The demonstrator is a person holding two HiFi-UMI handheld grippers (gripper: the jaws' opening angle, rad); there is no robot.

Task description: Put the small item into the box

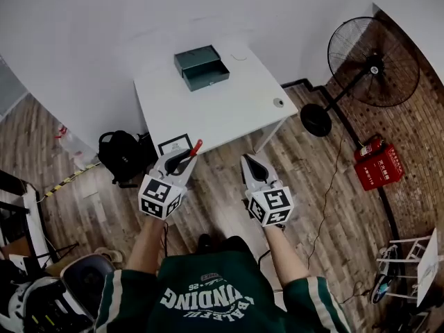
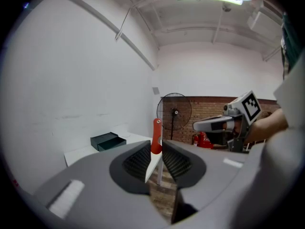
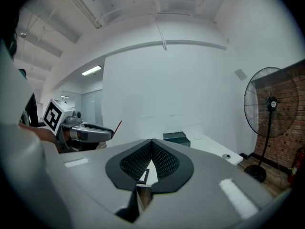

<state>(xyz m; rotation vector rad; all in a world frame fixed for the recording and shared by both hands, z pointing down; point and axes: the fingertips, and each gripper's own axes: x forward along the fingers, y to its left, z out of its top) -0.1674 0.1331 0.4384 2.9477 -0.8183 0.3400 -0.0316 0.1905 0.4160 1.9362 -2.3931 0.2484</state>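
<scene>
My left claw (image 2: 157, 147) is clamped on the small item (image 2: 156, 131), a thin red-and-white sliver pinched mid-body; it looks light, stiff and probably slick, so a firm flat-side pinch seems right. Right claw (image 3: 151, 142) is closed on nothing; the box (image 1: 201, 68) sits open on the tabletop (image 1: 208, 113), well ahead.

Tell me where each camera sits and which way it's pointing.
Head view: on the person's head, facing steeply down at white table and box; forearms, left gripper, right gripper show.
Left gripper view: on that gripper, facing along jaws shut on a red-and-white item, toward the box; right gripper shows.
Right gripper view: on that gripper, facing along shut empty jaws toward the box; left gripper shows.
All three share box and fan.
</scene>
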